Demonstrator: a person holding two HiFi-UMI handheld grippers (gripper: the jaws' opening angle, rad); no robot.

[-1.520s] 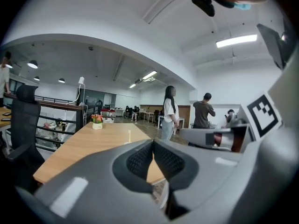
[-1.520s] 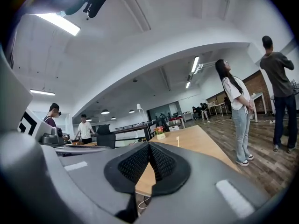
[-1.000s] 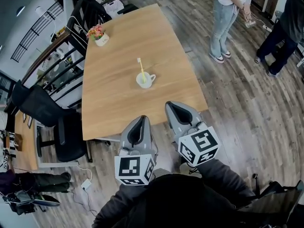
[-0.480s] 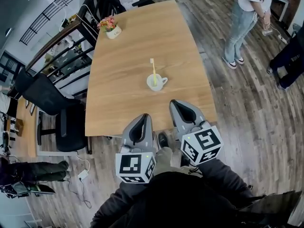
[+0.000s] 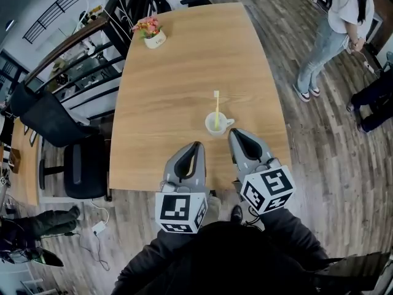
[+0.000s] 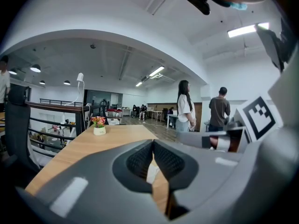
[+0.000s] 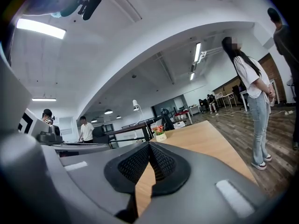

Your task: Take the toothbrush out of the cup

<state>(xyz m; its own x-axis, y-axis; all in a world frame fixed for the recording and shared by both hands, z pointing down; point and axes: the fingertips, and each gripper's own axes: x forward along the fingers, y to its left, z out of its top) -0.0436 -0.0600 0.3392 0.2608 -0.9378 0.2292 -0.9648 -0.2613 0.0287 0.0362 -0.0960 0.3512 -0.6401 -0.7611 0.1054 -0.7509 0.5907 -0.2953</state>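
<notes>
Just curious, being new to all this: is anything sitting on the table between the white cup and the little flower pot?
Nothing. In the head view, the table is bare wood all the way from the cup, which holds a yellow toothbrush, to the flower pot.

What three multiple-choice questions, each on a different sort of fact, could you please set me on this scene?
1. Where does the flower pot stand?
A. at the table's far left corner
B. at the table's near edge
C. on a shelf

2. What colour is the toothbrush in the cup?
A. blue
B. yellow
C. red

3. How are the right gripper's jaws?
A. wide open
B. clamped on the toothbrush
C. shut and empty

Answers:
1 A: the head view shows it at the far left corner.
2 B: its handle is yellow above the white rim.
3 C: its pads meet with nothing between them.
</notes>
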